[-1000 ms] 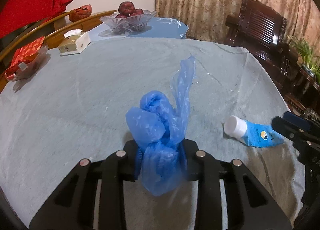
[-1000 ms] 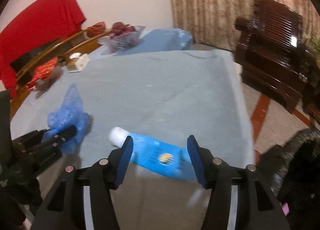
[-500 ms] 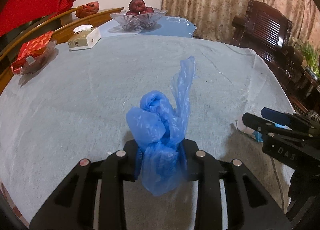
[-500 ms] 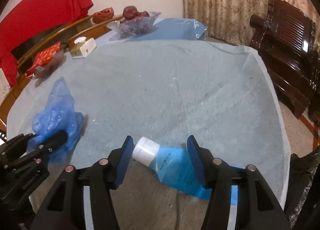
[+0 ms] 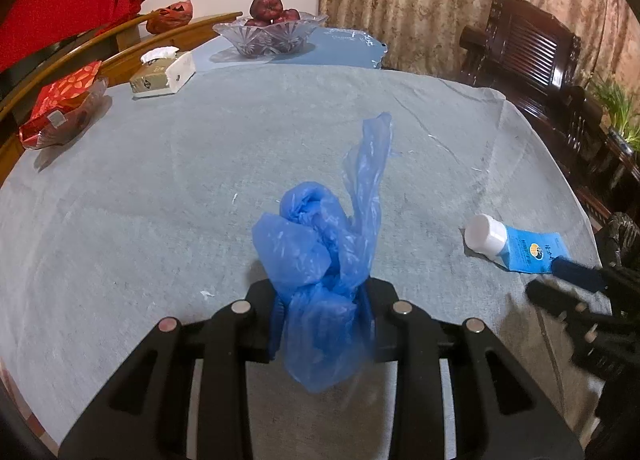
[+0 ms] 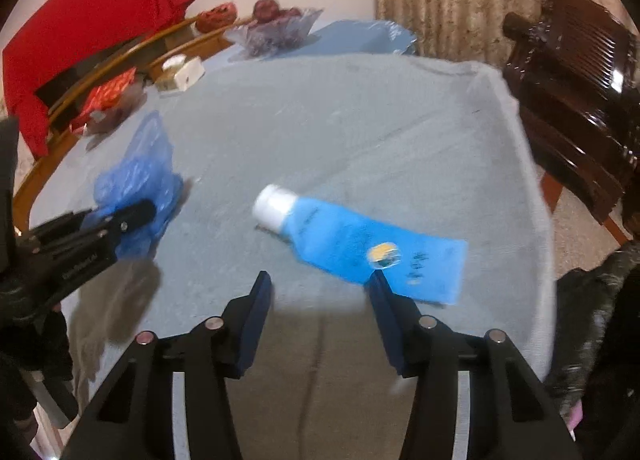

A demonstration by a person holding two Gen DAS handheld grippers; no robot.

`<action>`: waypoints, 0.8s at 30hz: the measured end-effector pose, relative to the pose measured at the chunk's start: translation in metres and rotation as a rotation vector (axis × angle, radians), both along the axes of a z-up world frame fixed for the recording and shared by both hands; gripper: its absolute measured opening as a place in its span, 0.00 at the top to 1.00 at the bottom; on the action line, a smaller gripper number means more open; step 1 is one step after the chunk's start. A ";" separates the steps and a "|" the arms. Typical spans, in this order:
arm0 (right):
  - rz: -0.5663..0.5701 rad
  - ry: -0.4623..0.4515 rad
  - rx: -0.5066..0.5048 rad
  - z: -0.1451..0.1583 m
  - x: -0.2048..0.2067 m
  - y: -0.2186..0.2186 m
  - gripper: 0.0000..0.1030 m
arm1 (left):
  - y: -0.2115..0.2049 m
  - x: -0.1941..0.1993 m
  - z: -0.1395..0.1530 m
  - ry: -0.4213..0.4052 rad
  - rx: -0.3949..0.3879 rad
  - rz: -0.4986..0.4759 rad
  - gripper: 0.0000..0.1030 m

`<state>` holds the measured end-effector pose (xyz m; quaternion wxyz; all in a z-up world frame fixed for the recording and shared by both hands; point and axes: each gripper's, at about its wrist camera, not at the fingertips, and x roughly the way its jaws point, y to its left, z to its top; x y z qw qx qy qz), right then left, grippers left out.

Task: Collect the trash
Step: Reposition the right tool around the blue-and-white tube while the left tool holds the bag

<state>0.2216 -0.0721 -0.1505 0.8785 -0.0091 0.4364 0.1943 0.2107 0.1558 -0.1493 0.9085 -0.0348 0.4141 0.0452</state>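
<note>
A crumpled blue plastic bag [image 5: 316,244] sticks up from between the fingers of my left gripper [image 5: 324,292], which is shut on it just above the grey tablecloth. The right wrist view shows that bag [image 6: 136,176] and the left gripper [image 6: 100,228] at the left. A blue squeeze tube with a white cap [image 6: 352,244] lies flat on the cloth, cap pointing left. My right gripper [image 6: 320,284] hovers just short of it with its jaws closing. Its pads do not press on the tube, and its right fingertip overlaps the tube's flat end. In the left wrist view the tube [image 5: 516,246] lies beside the right gripper [image 5: 568,284].
At the table's far side stand a glass fruit bowl [image 5: 268,36], a tissue box [image 5: 164,74] and a dish with red wrapping [image 5: 60,108]. A dark wooden chair [image 5: 532,56] stands beyond the right edge. Something dark and bag-like [image 6: 592,300] hangs off the near right corner.
The right gripper has drawn back from the tube, whose cap stood between its fingers half a second ago, and its jaws have narrowed a little. The left gripper keeps still with the bag.
</note>
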 end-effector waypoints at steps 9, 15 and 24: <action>-0.069 0.023 -0.014 -0.007 0.020 -0.017 0.50 | -0.017 -0.003 0.003 -0.005 0.005 -0.030 0.71; -0.003 0.043 0.006 -0.009 0.015 -0.009 0.53 | -0.022 -0.004 0.002 0.000 0.011 -0.028 0.70; -0.040 0.021 0.019 0.002 0.018 -0.023 0.53 | -0.021 -0.006 0.000 0.003 0.012 -0.011 0.70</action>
